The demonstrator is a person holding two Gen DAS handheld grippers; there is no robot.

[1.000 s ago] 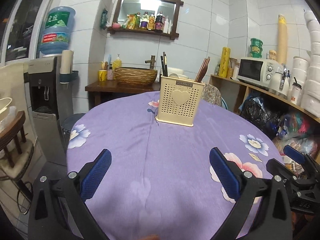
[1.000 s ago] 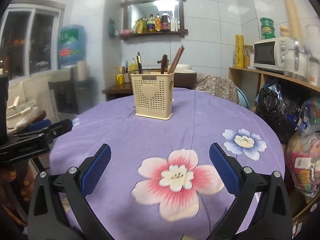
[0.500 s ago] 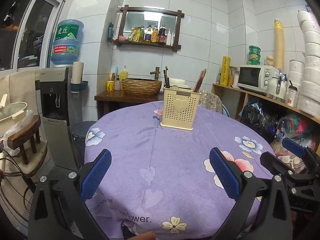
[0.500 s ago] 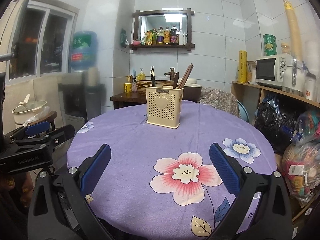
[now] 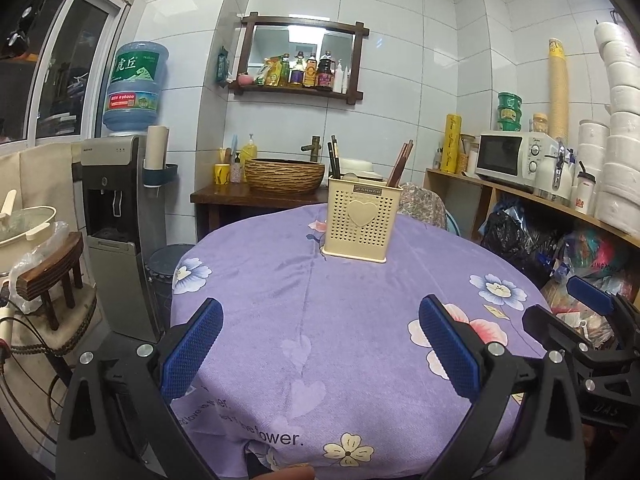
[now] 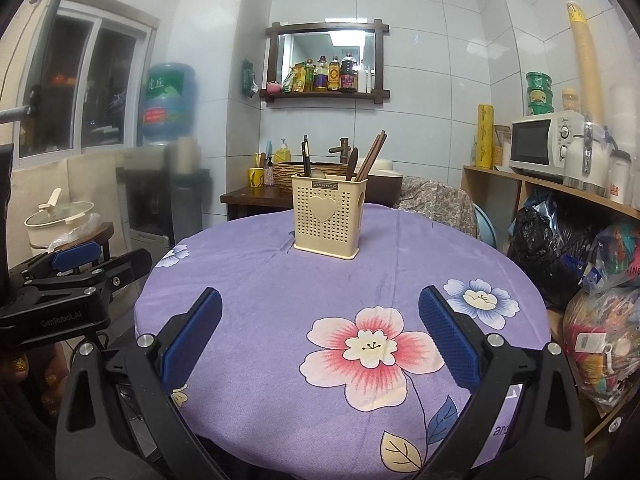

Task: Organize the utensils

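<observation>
Blue rubber pads line both sets of tongs, and nearest to each camera they stand spread wide with nothing between them: the left tongs (image 5: 320,344) hang over the near edge of the worktop (image 5: 280,320), the right tongs (image 6: 320,340) over its near right part, above a big pink flower printed on the purple tablecloth (image 6: 400,264). Each pair is released and empty. Between them and the far side the cloth lies bare; no loose utensil shows on it in either view. Toward the far middle of the round worktop stands the cream perforated utensil holder (image 6: 327,222), upright, with a heart on its front. Out of it stick dark chopsticks (image 6: 305,156) at the left, brown chopsticks (image 6: 373,156) leaning right, and what looks like a dark spoon handle (image 6: 352,163), though it is too small to be sure. Judged from this, the sorting seems done or nearly so: the utensils in sight are all in the holder and nothing is left out.
</observation>
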